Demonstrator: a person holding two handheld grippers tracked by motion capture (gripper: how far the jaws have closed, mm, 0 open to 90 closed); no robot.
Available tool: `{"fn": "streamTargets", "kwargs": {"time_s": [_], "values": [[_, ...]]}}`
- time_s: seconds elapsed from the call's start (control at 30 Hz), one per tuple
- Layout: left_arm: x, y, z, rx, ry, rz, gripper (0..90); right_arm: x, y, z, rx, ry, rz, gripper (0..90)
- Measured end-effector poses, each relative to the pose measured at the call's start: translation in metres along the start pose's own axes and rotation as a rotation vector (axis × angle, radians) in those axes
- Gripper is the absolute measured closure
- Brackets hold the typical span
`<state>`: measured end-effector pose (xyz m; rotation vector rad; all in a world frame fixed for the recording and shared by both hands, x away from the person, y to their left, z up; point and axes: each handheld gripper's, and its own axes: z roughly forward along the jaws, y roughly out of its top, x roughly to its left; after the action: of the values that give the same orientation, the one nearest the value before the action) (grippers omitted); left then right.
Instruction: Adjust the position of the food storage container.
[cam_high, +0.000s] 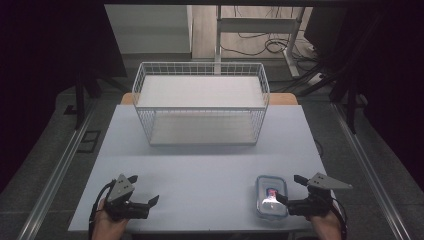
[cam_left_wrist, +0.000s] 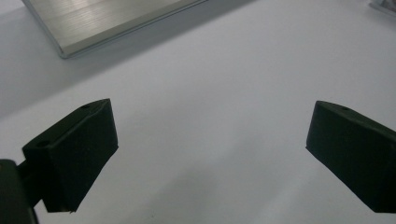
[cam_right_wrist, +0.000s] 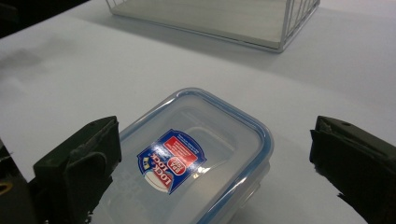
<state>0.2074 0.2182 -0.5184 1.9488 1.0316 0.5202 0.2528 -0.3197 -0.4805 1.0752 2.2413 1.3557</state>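
A clear plastic food container (cam_high: 271, 196) with a blue-rimmed lid and a red and blue label lies flat near the table's front right. My right gripper (cam_high: 289, 188) hovers at its right side, jaws spread wide. In the right gripper view the container (cam_right_wrist: 201, 154) lies below and between the jaws of the right gripper (cam_right_wrist: 215, 128), and neither pad presses on it. My left gripper (cam_high: 143, 189) sits at the front left, open, over bare table. Its jaws stand far apart in the left gripper view (cam_left_wrist: 210, 126) with nothing between them.
A white wire basket (cam_high: 200, 102) with a pale floor stands at the back middle of the white table (cam_high: 200, 165); its corner (cam_right_wrist: 280, 28) appears beyond the container. A pale metallic slab (cam_left_wrist: 116, 18) lies ahead of the left gripper. Cables trail over the floor behind the table.
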Motion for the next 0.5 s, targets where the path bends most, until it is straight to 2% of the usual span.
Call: {"fn": "streamTargets", "kwargs": {"time_s": [0.1, 0.13, 0.2, 0.27, 0.3, 0.33, 0.4, 0.5], "values": [[0.0013, -0.0021, 0.0026, 0.011, 0.002, -0.002, 1.6, -0.0015, -0.0009, 0.0011, 0.023, 0.007, 0.01, 3.2], [0.0015, -0.0023, 0.0027, 0.011, 0.004, -0.001, 1.5, -0.0027, -0.0014, 0.0014, 0.03, 0.005, 0.029, 3.2], [0.0025, -0.0027, 0.0024, 0.005, 0.002, -0.007, 1.4, -0.0066, -0.0025, 0.002, 0.043, 0.031, 0.097, 3.0], [0.004, -0.0034, 0.0025, 0.001, -0.002, -0.019, 1.1, -0.0097, -0.0031, 0.0031, 0.031, 0.022, 0.13, 3.0], [0.004, -0.0034, 0.0025, 0.001, -0.002, -0.019, 1.0, -0.0097, -0.0031, 0.0031, 0.031, 0.022, 0.13, 3.0], [0.006, -0.0042, 0.0027, 0.002, -0.009, -0.031, 0.9, -0.0095, -0.0024, 0.0046, 0.03, -0.029, 0.123, 2.0], [0.0075, -0.0049, 0.0028, 0.001, -0.012, -0.042, 0.9, -0.009, -0.0017, 0.0058, 0.029, -0.062, 0.119, 1.2], [0.0093, -0.0057, 0.0027, -0.001, -0.02, -0.056, 0.7, -0.0081, -0.0005, 0.0071, 0.022, -0.098, 0.136, 0.8]]}}
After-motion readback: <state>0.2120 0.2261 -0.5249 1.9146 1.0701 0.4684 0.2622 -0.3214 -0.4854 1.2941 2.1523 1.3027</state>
